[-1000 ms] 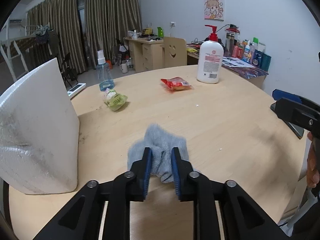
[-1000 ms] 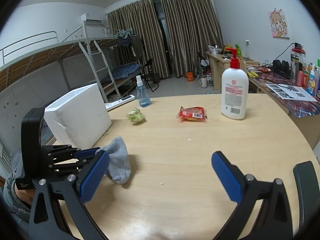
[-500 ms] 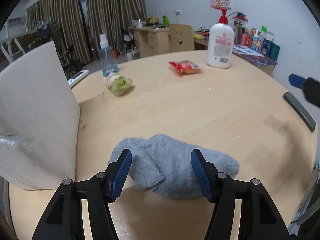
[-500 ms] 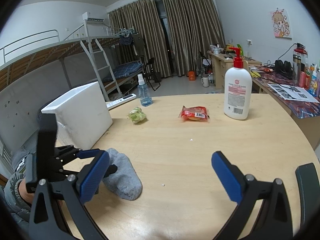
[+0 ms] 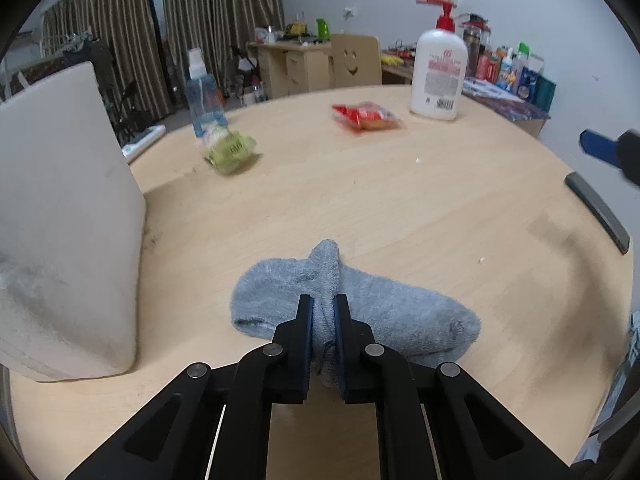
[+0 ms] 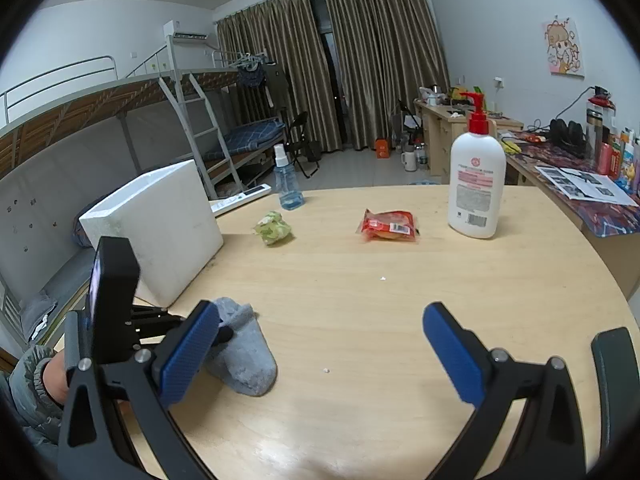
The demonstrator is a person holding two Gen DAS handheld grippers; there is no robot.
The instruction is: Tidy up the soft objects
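Grey and woolly, the sock (image 5: 362,304) lies on the pale wooden desk (image 5: 400,208), just beside the white foam box (image 5: 68,216) at the near left edge. The left gripper (image 5: 323,322) has just closed its jaws and now pinches a raised fold in the middle of the sock between its blue pads, the rest of the fabric spread flat on either side. The right gripper (image 6: 320,344) hangs above the desk with its jaws wide apart and nothing between them, the sock lying past its left finger. Farther back on the desk are a green wrapped packet (image 6: 274,229), a red snack packet (image 6: 387,226), a blue spray bottle (image 6: 288,184) and a white pump bottle (image 6: 476,184).
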